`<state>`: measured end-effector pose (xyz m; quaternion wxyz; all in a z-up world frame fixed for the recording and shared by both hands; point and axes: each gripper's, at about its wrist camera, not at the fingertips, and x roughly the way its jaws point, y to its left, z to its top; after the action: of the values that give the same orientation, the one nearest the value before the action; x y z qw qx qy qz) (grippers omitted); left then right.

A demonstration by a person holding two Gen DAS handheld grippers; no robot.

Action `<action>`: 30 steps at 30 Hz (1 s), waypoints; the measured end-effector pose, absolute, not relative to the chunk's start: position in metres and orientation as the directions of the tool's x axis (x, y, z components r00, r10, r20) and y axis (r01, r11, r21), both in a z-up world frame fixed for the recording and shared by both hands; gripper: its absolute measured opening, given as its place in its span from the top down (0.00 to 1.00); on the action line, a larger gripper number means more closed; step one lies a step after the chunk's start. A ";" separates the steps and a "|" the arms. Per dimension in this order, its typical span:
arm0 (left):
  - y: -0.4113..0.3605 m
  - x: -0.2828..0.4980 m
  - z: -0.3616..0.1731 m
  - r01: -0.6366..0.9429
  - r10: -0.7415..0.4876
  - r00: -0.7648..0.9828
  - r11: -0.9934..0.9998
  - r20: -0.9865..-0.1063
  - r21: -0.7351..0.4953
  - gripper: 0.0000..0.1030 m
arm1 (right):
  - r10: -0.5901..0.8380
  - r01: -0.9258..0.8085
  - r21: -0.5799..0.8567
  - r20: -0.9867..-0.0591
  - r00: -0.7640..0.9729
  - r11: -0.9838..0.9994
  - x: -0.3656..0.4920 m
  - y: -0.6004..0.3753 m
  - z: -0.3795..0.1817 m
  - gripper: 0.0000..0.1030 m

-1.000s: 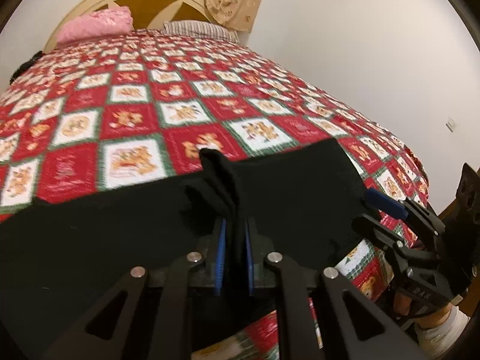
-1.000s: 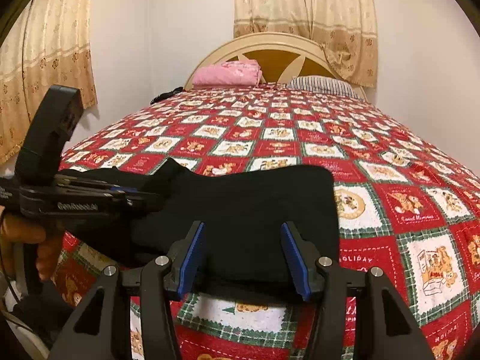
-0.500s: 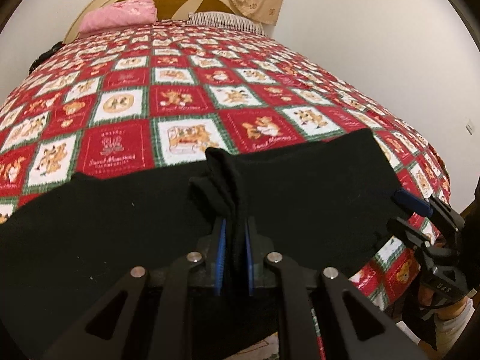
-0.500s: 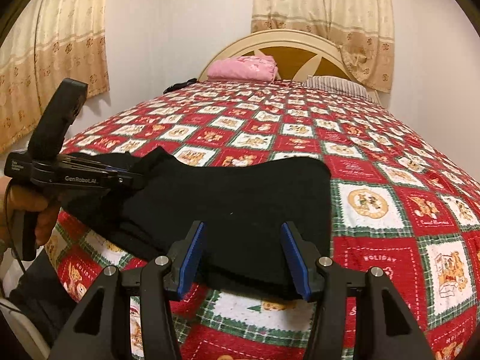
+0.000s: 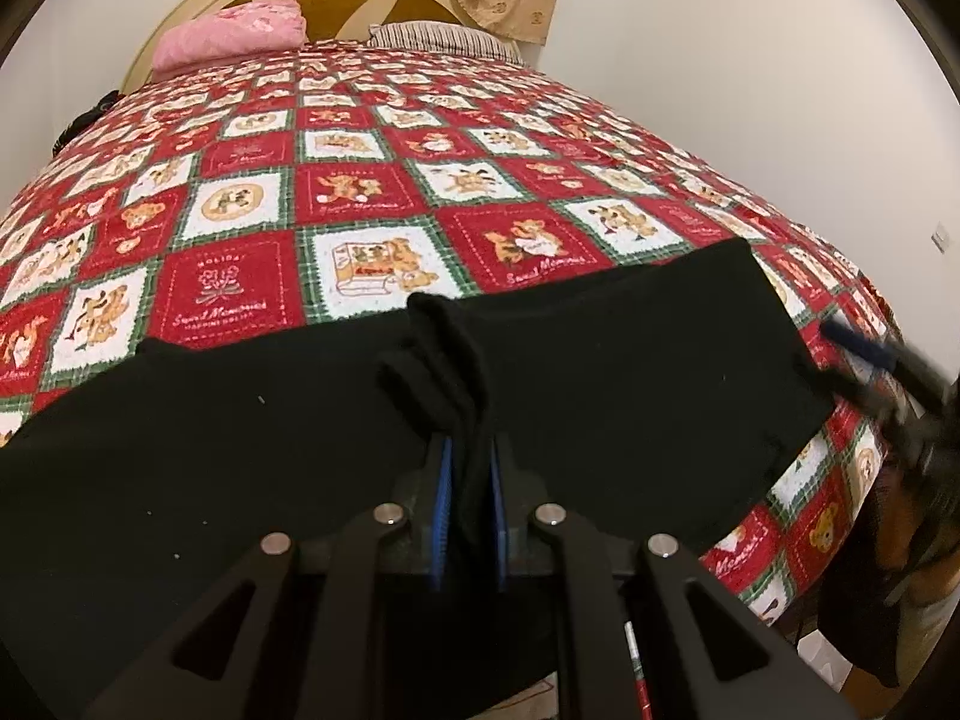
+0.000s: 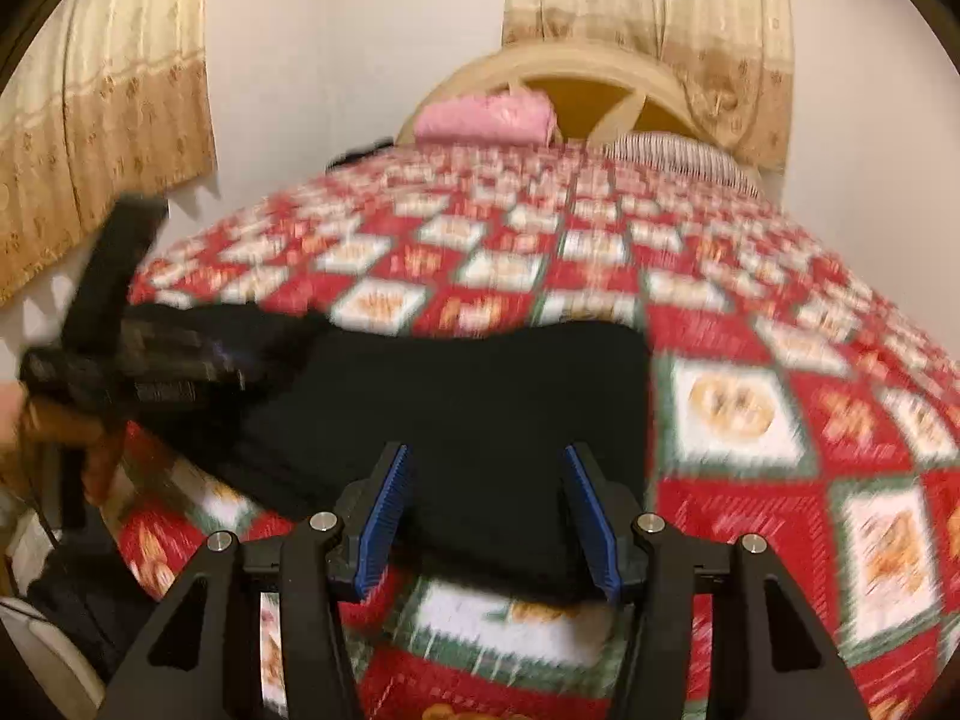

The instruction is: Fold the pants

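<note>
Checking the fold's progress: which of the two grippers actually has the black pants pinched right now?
The left gripper: its blue pads are shut on a bunched ridge of the black pants. The right gripper stands open, pads apart, nothing pinched.

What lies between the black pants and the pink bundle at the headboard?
Only bare patchwork quilt separates the pants from the pink bundle, shown in the left wrist view.
</note>
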<state>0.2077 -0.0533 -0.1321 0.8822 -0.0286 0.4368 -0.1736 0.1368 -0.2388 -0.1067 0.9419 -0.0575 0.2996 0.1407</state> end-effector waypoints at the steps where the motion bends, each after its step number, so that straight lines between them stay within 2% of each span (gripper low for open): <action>1: -0.053 0.206 -0.131 0.281 -0.331 0.561 0.938 -0.759 -0.201 0.87 | 0.234 -0.296 -0.015 -0.573 0.786 0.955 0.141 -0.241 -0.101 0.47; 4: -0.052 0.203 -0.131 0.281 -0.330 0.565 0.939 -0.756 -0.201 0.87 | 0.232 -0.273 0.020 -0.590 0.773 0.962 0.172 -0.247 -0.095 0.47; 9: -0.048 0.201 -0.130 0.276 -0.343 0.566 0.936 -0.750 -0.220 0.87 | 0.194 -0.231 0.040 -0.691 0.696 0.972 0.230 -0.255 -0.124 0.47; 13: -0.040 0.198 -0.124 0.274 -0.351 0.575 0.934 -0.739 -0.230 0.87 | 0.197 -0.236 0.033 -0.664 0.721 0.971 0.209 -0.259 -0.111 0.47; 17: -0.034 0.199 -0.129 0.257 -0.342 0.571 0.938 -0.747 -0.233 0.87 | 0.314 -0.304 0.126 -0.625 0.715 0.944 0.167 -0.259 -0.096 0.47; 21: -0.029 0.197 -0.134 0.245 -0.349 0.573 0.936 -0.741 -0.252 0.87 | 0.321 -0.325 0.132 -0.697 0.642 0.937 0.155 -0.246 -0.126 0.47; 23: -0.030 0.196 -0.134 0.247 -0.345 0.578 0.938 -0.739 -0.245 0.87 | 0.289 -0.321 0.093 -0.707 0.646 0.943 0.155 -0.242 -0.138 0.47; 30: -0.025 0.187 -0.126 0.252 -0.333 0.604 0.942 -0.724 -0.223 0.84 | 0.287 -0.372 0.013 -0.661 0.693 0.928 0.151 -0.214 -0.111 0.47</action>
<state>0.1873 -0.0253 -0.1260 0.8941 -0.0492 0.4141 -0.1635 0.1514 -0.2144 -0.1109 0.9181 -0.0612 0.3482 0.1792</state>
